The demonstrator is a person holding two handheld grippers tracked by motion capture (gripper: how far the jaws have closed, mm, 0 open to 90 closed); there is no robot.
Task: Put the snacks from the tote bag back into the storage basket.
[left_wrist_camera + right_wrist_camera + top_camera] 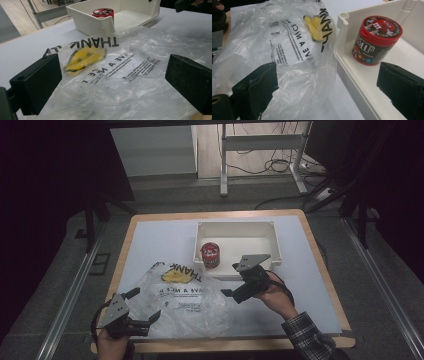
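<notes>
Over the counter (pixel 150 227): both grippers released, nothing held.
Left gripper (pixel 134 306) jaws wide above plastic bag (pixel 187 307); right gripper (pixel 234 281) jaws wide, straddling tray (pixel 235 224) corner. Right gripper view reads candy tub (pixel 375 40) label.

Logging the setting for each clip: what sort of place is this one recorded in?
Probably a lab or workshop set up for recording, not a home. A small table with a pale mat stands alone on grey carpet, loose cables trail over the floor behind it, and metal desk legs stand beyond.
</notes>
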